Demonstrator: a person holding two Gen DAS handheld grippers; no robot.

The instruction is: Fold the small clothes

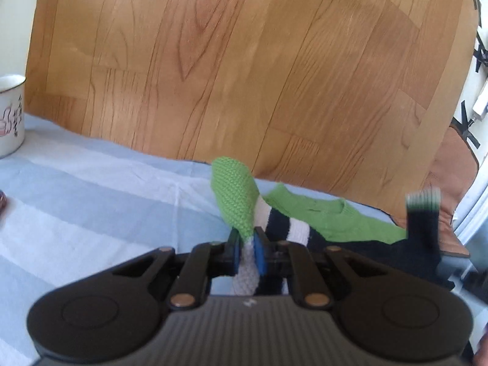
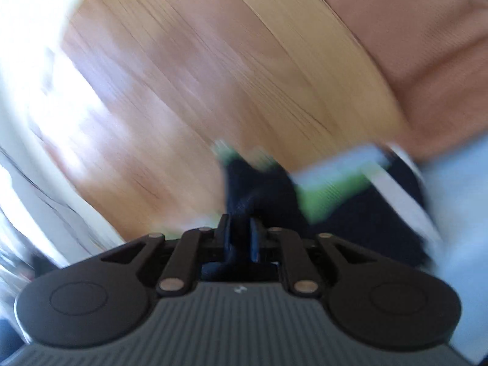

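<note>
- My left gripper is clenched on a knitted garment, its blue pads pinching the white band just below a green end that stands up between the jaws.
- The rest of the garment, striped green, white and dark navy, trails to the right across the pale blue cloth near the far edge of the table, with wooden floor beyond.
- My right gripper has dark navy knit between its jaws. The jaws stand slightly apart and the view is badly smeared, so I judge it grasps the cloth but cannot tell how firmly.
- In the left view a dark cuff with a striped edge stands up at the far right; that looks like the end my right gripper has.
- To do this step well, I think both ends should keep level and lightly taut, so the garment hangs flat rather than twisted.
- I should lay it down away from the table's far edge, or part may slide off.
- The knit is stretchy, so pulling hard would distort it; a gentle tension is enough.
- A white mug stands at the far left, well apart from the garment, but worth minding on any sweep leftward.
</note>
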